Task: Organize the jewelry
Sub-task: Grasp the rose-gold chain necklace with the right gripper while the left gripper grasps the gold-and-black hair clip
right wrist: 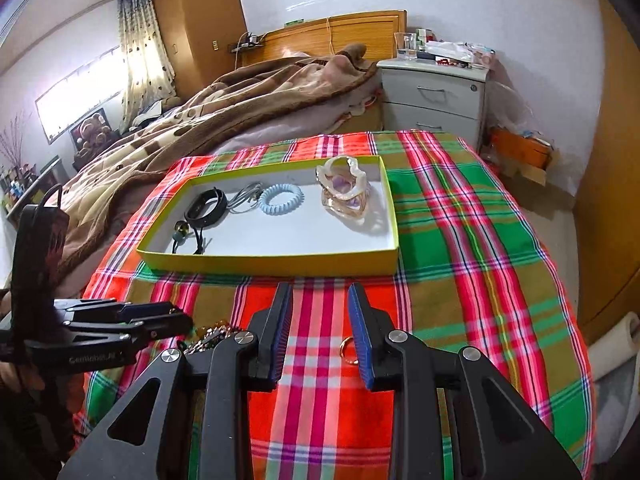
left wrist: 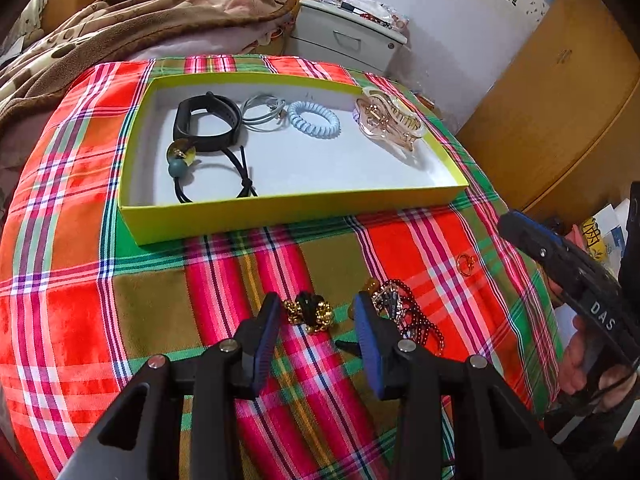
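A yellow-green box (left wrist: 288, 216) (right wrist: 280, 261) on the plaid cloth holds a black band (left wrist: 208, 124), a grey cord (left wrist: 262, 114), a blue coil tie (left wrist: 314, 120) (right wrist: 280, 199), a clear hair claw (left wrist: 388, 122) (right wrist: 344, 192) and a beaded black hair tie (left wrist: 212, 176). My left gripper (left wrist: 316, 312) is open, its fingers either side of a gold and black ornament (left wrist: 310, 312) on the cloth. A dark red bead bracelet (left wrist: 408, 312) lies right of it, and a gold ring (left wrist: 466, 262) (right wrist: 347, 350) farther right. My right gripper (right wrist: 320, 312) is open and empty, the ring by its right finger.
The plaid cloth (left wrist: 100, 320) covers a rounded table. A bed with a brown blanket (right wrist: 200, 112) lies behind on the left, a grey bedside cabinet (right wrist: 436, 96) behind, and a wooden wardrobe (left wrist: 560, 120) on the right. The left gripper shows in the right wrist view (right wrist: 176, 318).
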### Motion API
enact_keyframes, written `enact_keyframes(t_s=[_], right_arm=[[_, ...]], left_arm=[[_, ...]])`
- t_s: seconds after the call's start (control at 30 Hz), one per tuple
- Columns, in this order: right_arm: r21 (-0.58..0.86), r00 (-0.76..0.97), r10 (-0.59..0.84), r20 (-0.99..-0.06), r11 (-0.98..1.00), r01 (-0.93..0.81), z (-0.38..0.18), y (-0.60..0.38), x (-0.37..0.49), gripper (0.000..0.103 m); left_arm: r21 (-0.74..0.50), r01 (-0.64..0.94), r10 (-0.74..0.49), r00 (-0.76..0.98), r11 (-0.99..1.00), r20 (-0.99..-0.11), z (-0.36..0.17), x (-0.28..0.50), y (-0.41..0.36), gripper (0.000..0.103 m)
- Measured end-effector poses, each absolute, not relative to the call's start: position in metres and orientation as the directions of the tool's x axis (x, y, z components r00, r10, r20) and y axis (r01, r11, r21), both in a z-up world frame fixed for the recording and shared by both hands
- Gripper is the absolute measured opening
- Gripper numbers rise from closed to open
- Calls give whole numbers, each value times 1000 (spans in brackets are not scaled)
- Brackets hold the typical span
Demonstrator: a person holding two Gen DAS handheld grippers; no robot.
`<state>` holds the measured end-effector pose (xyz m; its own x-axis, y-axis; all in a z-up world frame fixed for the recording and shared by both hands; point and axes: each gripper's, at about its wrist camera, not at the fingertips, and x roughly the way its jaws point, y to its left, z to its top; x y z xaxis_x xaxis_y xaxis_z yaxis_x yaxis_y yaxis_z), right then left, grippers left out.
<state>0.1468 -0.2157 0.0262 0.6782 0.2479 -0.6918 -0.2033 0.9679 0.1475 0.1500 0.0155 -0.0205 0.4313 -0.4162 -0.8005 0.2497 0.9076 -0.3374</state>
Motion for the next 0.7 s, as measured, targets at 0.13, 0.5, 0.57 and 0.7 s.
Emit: enact_keyframes(t_s=[0.13, 0.5, 0.57, 0.7], right_arm=[[156, 661, 253, -707, 967, -203, 22, -213, 144, 30], [215, 596, 305, -743, 952, -219, 7, -178, 139, 29], [239, 576, 337, -745, 941, -241, 6, -170, 138, 29], [244, 539, 366, -758, 927, -287, 3, -149, 139, 29]], left_arm=[[-321, 235, -395, 439, 917, -807, -21, 151, 18, 25], [-332, 208, -392, 475, 920, -788, -18, 145, 35, 24], [-330, 201, -386, 481, 922, -787, -17, 144, 39, 24], [-340, 200, -395, 485, 919, -780, -17, 142, 44, 24]])
